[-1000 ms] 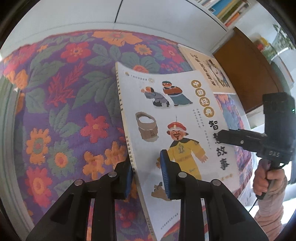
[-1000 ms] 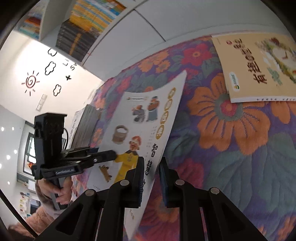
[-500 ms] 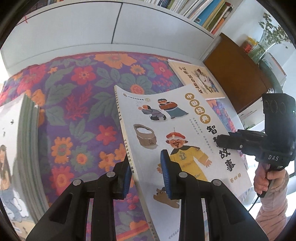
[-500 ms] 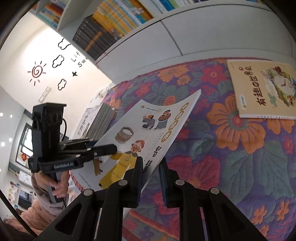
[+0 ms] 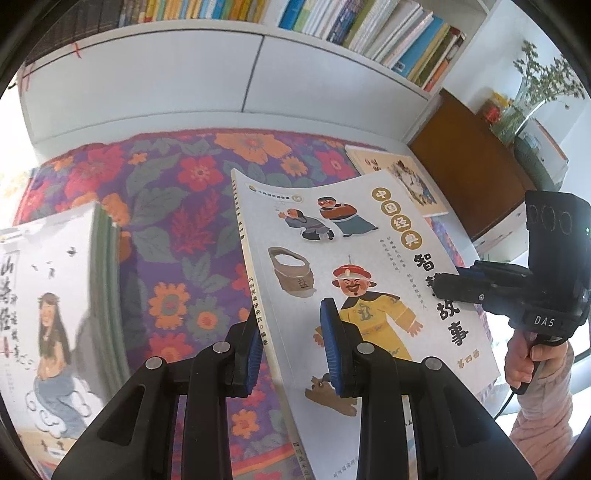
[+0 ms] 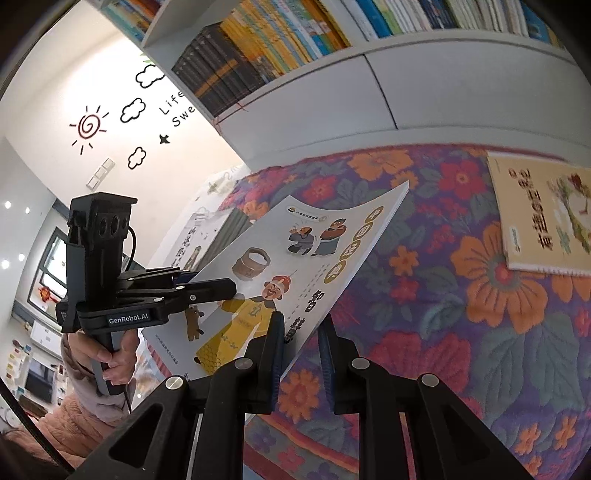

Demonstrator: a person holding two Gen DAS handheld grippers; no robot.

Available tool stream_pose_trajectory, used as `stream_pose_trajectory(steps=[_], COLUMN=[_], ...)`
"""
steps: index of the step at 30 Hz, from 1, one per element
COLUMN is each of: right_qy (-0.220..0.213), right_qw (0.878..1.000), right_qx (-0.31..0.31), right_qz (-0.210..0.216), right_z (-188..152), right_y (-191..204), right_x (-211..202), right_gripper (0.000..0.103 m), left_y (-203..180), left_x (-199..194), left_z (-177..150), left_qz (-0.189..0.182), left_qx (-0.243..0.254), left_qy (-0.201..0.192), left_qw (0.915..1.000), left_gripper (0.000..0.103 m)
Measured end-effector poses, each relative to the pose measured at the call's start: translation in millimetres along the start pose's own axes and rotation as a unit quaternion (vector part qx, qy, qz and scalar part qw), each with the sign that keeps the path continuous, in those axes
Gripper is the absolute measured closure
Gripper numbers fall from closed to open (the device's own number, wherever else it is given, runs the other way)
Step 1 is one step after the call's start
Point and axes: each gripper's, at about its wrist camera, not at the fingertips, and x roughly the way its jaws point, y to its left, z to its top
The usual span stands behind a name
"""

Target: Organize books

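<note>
A thin white picture book (image 5: 351,258) with cartoon figures hangs tilted above the floral cover (image 5: 177,206), held from both sides. My left gripper (image 5: 291,332) is shut on its spine edge near the lower corner. My right gripper (image 5: 443,288) comes in from the right and is shut on the opposite edge. In the right wrist view the same book (image 6: 295,258) slopes up to the right, with the right gripper (image 6: 301,332) clamped on its near edge and the left gripper (image 6: 221,290) clamped at the left, held by a hand.
A tan picture book (image 5: 402,181) (image 6: 546,218) lies flat on the floral cover. A stack of books (image 5: 48,295) (image 6: 207,236) sits at the left. Above the white cabinet runs a packed bookshelf (image 5: 332,22) (image 6: 295,37). A brown cabinet (image 5: 469,162) and a vase (image 5: 535,85) stand at the right.
Both grippers have risen with the white book between them. The shelf's books and the stack at the left have come into view.
</note>
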Motion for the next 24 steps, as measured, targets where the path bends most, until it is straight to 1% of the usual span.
stream_pose_trajectory(steps=[6, 13, 24], right_qy=[-0.006, -0.013, -0.021], right_qw=[1.000, 0.999, 0.994], right_qx=[-0.016, -0.041, -0.079], right_qz=[0.011, 0.028, 0.066], right_z=[11.7, 21.5, 54.3], right_y=[17.7, 38.9, 98.8], right_x=[8.3, 25.5, 65.6], right_gripper=[0.085, 0.085, 0.085], left_y=[14.7, 45.4, 101.9], left_x=[-23.7, -54.7, -109.5], left_z=[1.3, -0.7, -8.4], left_qz=[0.013, 0.034, 0.067], left_qx=[-0.004, -0.016, -0.038], left_qy=[-0.021, -0.044, -0.089], left_qw=[0.9997, 0.9983, 0.9930], left_gripper=[0.077, 0.077, 0.077])
